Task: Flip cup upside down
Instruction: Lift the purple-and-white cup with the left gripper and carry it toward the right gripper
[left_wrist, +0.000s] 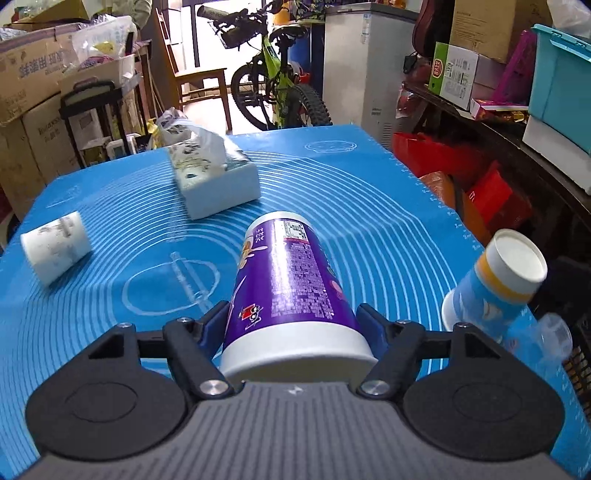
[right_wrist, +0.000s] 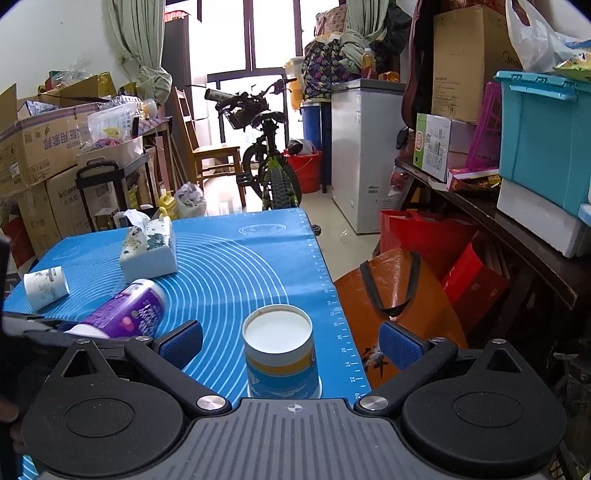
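Clamping the purple cup (left_wrist: 291, 291) between its blue pads near the wide white rim, the left gripper (left_wrist: 295, 325) holds it tilted, the narrow base pointing away and up over the blue surface (left_wrist: 351, 206). I judge the flip is midway: the cup is neither upright nor mouth-down. The right gripper (right_wrist: 291, 341) stands wide open and holds nothing, its fingers either side of a blue-and-yellow paper cup (right_wrist: 279, 354) that sits base-up near the surface's right edge, seemingly done. Next, the left wrist would need to finish the turn and lower the rim flat, clear of the tissue box (left_wrist: 214, 177). A white cup (left_wrist: 55, 247) stands tilted far left.
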